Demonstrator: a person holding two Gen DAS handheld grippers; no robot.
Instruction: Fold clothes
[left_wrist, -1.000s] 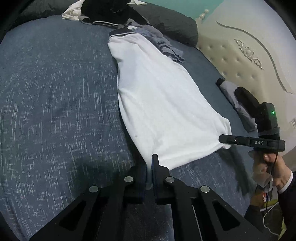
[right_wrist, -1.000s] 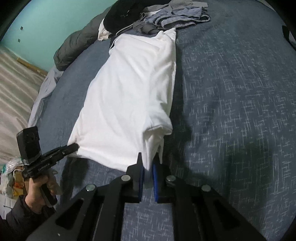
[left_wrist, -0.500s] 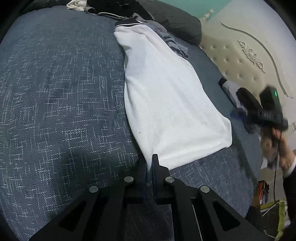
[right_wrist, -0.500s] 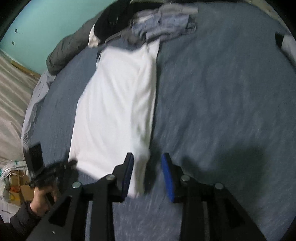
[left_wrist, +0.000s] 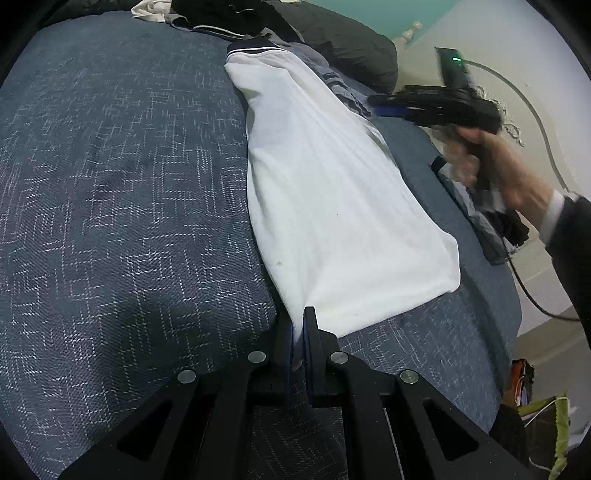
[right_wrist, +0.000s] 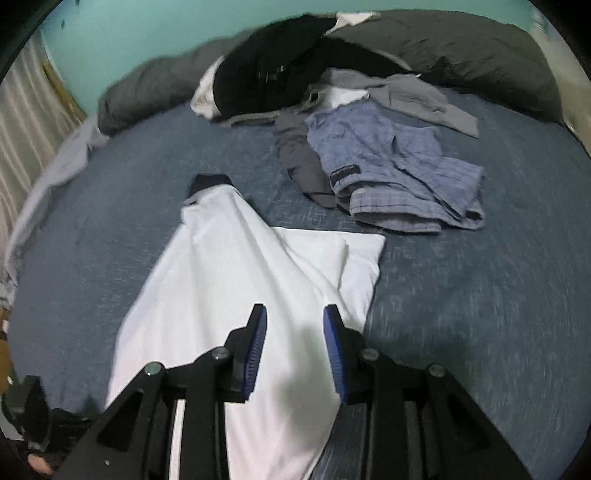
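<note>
The left gripper is clamped on the near hem corner of the shirt, lying lengthwise on the bed, while the right gripper, jaws apart, hovers above it, probably seeking a grip for the crosswise fold.

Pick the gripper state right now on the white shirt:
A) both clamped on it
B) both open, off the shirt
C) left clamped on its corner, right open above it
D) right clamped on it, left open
C: in the left wrist view the left gripper is shut on a near corner of the white shirt, while the right gripper has its jaws spread with nothing between them, above the cloth.
</note>
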